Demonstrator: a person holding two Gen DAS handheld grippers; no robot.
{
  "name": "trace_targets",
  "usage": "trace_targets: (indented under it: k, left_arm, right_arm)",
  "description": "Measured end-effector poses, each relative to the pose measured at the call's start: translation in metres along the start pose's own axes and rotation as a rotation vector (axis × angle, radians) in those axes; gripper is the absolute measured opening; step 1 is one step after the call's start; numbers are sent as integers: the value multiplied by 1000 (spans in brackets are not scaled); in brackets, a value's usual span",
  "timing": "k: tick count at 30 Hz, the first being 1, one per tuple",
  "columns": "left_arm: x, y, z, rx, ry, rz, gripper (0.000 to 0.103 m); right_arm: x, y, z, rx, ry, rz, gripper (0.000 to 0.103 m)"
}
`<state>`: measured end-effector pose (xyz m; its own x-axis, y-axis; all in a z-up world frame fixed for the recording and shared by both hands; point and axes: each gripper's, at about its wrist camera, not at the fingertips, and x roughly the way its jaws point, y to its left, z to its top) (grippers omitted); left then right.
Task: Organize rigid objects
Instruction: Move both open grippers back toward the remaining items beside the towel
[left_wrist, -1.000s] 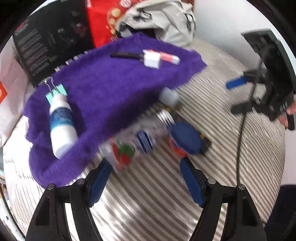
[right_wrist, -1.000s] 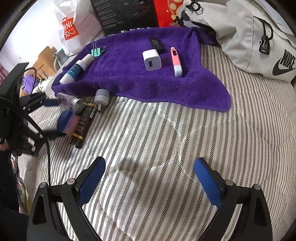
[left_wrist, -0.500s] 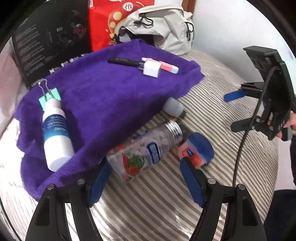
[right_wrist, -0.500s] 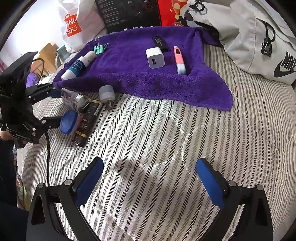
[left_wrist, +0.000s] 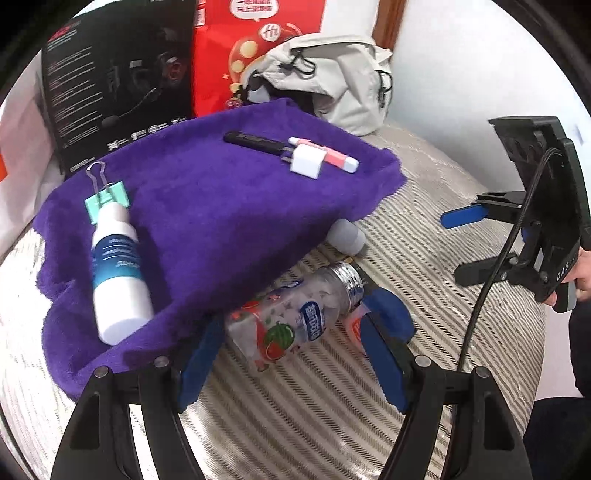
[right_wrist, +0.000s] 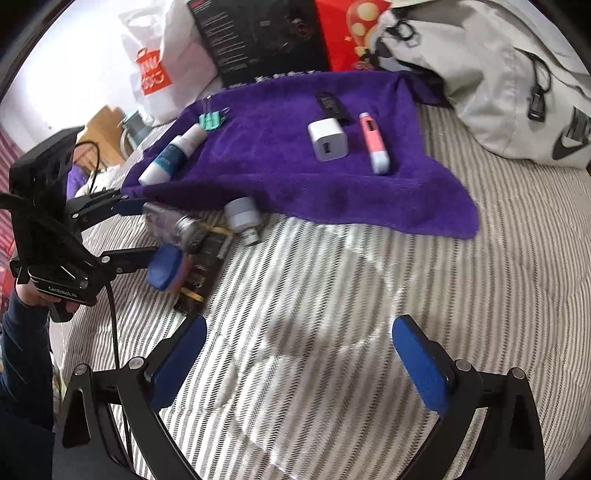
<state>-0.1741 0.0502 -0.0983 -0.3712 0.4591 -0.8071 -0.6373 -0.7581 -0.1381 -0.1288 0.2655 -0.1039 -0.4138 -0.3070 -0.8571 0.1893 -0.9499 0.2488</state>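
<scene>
On the bed: striped cover (right_wrist: 369, 295), purple towel (left_wrist: 221, 206) spread over its far part, towel's near edge ragged and lifted.
Left gripper (left_wrist: 291, 354): low at towel's near edge, jaws spread wide, one blue pad each side of the clear bottle (left_wrist: 291, 321); pads look near it, contact can't tell.
Clear bottle: lying on its side on the cover, silver cap (left_wrist: 349, 282) pointing away, base partly under the towel edge.
Beside it: blue-capped orange jar (right_wrist: 166, 271) just right of the bottle, against the left gripper's right finger; dark tube (right_wrist: 203, 269) lying alongside, seen in right wrist view.
Grey cap (right_wrist: 242, 214): on the cover, touching the towel's near edge.
Right gripper (right_wrist: 299, 369): over bare cover, near side of bed, jaws wide apart, nothing between them.
On towel, left part: white bottle (left_wrist: 118, 273) with blue label lying down, green clip (left_wrist: 107, 201) touching its top end.
On towel, right part: white charger (right_wrist: 328, 144), pink pen (right_wrist: 375, 146) just beside it, black stick (right_wrist: 330, 107) behind the charger.
Behind towel: black box (left_wrist: 118, 81), red box (left_wrist: 255, 48), grey bag (right_wrist: 498, 74) at the far right corner, white shopping bag (right_wrist: 162, 66) far left.
Person: hand (right_wrist: 37, 299) and dark sleeve on the left gripper's handle.
</scene>
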Motion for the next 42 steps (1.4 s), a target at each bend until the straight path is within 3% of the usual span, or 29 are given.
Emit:
trace_targets:
  k: [3,5,12,19,28,30,31,32,35,42]
  left_arm:
    - [-1,-10,-5,29,17,-79,75]
    - [1,-18,-9,57,42,-85,75]
    - [-9,-1,-4,5,-20,-30,75]
    - [13,-22,-1,212,80,147,75]
    - [27,-44,11,323,94,117,72]
    - [28,-46,13,323,95,108,67]
    - [29,-46,14,313,98,95,56]
    - [29,-45,15,301,99,90,52]
    - [29,-42,15,262,106,70,46]
    - [25,-44,9,253,95,91,44]
  right_arm:
    - [4,2,0,-5,18,-7,100]
    - [3,-2,-2,8,19,-11,100]
    - [1,-12,-6,42,33,-19,100]
    - [2,-10,-10,29,48,-14,100]
    - [1,-13,-14,19,63,-17,100]
    - [0,-14,-16,17,65,-18,100]
    - [-1,-15,-16,17,65,-18,100]
    - [-1,-16,-17,16,66,-18,100]
    - [-2,-17,-18,13,65,-17,100]
    - [-2,-16,-18,-2,72,-25,100]
